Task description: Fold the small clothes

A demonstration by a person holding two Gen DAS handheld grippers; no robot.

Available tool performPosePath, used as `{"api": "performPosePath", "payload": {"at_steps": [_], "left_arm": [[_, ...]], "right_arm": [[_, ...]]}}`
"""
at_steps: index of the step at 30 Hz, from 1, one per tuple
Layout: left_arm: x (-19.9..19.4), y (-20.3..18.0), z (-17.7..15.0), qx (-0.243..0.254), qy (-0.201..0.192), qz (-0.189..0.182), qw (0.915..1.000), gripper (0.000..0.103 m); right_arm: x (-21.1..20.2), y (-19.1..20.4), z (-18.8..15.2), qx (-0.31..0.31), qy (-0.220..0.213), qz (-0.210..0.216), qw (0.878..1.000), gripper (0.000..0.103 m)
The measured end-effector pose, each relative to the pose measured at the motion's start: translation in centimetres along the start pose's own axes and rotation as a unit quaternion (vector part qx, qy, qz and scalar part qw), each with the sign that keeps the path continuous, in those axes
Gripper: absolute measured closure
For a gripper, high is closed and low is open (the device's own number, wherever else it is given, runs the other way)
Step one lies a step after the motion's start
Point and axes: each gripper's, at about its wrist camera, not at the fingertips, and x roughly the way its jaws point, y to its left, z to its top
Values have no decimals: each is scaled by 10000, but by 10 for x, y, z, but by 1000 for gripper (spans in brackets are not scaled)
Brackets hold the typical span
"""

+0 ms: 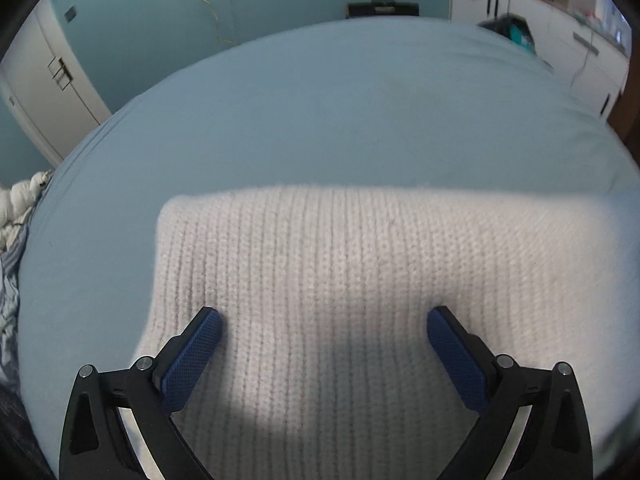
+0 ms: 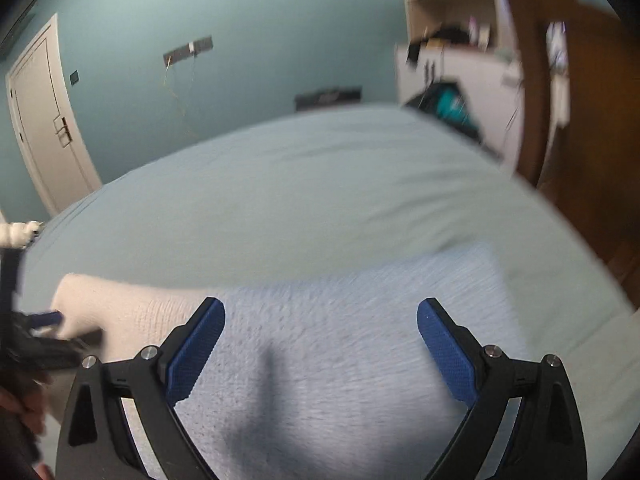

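Nearest in the left wrist view, the left gripper hangs with its jaws wide apart over a cream knitted garment, nothing between its blue pads; whether the tips touch the knit cannot be told. The right gripper likewise stands with jaws spread wide and empty above the same garment, which is blurred there. No earlier picture is at hand.

The garment lies flat, ribbed and folded to a broad rectangle, on the near part of the bed, its far edge running straight across the pale blue sheet. In the right wrist view the left gripper shows at the garment's left end.

At the bed's left edge sits a heap of rumpled white and striped bedding. Beyond the bed's far edge stand a teal wall, a white door to the left and white cabinets to the right.
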Motion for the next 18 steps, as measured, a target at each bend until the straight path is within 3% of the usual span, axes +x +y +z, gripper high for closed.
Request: {"api": "performPosePath", "payload": {"at_steps": [3, 4, 9, 12, 14, 16, 18], "left_arm": [[12, 9, 3, -101, 89, -31, 9999, 0], [11, 12, -12, -71, 92, 1, 9999, 0], [5, 7, -9, -163, -164, 114, 9997, 0], [-20, 10, -15, -430, -207, -15, 9989, 7], [-38, 5, -16, -557, -267, -411, 9972, 6], [-50, -9, -22, -381, -332, -742, 9960, 4], [-42, -37, -33, 281, -192, -734, 9967, 0]], "right_arm": [[37, 9, -14, -442, 961, -237, 9941, 7], [43, 11, -22, -660, 1045, -296, 9919, 4], [41, 20, -20, -661, 965, -373, 9924, 2], [26, 20, -11, -437, 820, -419, 9948, 3], [-6, 26, -8, -272, 552, 192, 9979, 3], [-22, 37, -15, -381, 443, 549, 9968, 3], [-19, 53, -29, -765, 776, 537, 9926, 3]]}}
